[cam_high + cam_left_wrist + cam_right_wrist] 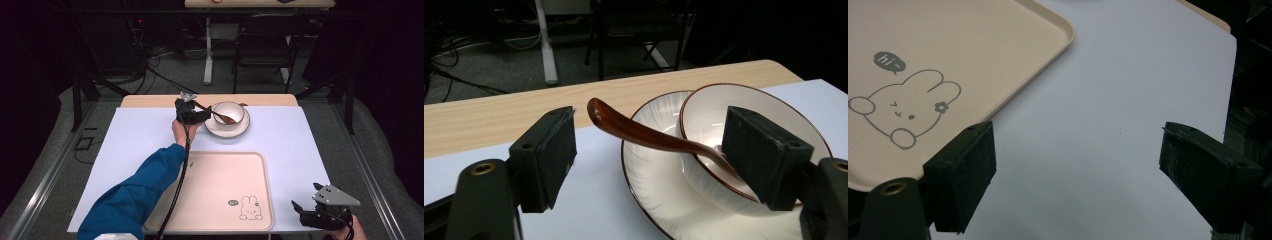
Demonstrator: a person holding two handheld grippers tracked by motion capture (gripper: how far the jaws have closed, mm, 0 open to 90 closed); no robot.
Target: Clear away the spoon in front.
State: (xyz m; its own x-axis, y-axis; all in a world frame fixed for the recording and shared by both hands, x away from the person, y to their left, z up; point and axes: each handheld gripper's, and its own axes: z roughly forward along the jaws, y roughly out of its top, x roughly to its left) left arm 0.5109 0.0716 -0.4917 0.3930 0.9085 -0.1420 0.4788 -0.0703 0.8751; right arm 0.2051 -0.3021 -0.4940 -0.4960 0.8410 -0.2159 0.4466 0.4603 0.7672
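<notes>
A dark room with a black chair (pixel 263 42) and loose cables on the grey floor lies beyond the bench (pixel 150 101), whose wooden top is mostly covered by a pale sheet (pixel 135 145).

At the far middle of the sheet a white bowl (pixel 229 113) with a brown rim sits on a white plate (pixel 216 129). A brown spoon (pixel 218 115) rests in the bowl, its handle slanting up and out over the rim toward the left. A beige tray (pixel 220 185) with a bunny drawing (pixel 250 208) lies at the near middle, well apart from the plate.

The person's left arm, in a blue sleeve (pixel 131 200), reaches diagonally forward across the tray's left corner, the hand (pixel 183 131) gripping the left tongs (pixel 202 116) just left of the plate. In the left gripper view these tongs (pixel 649 150) are spread wide, one jaw on the sheet side, the other in front of the bowl, with the spoon handle (pixel 634 132) passing between them and touching neither.

The right tongs (pixel 299 210) are held low at the near right corner of the sheet, just right of the tray, pointing left, with only a bit of the hand visible at the frame's edge. In the right gripper view they (pixel 1075 165) gape open over bare sheet, the tray corner (pixel 1060 35) beside the left jaw.
</notes>
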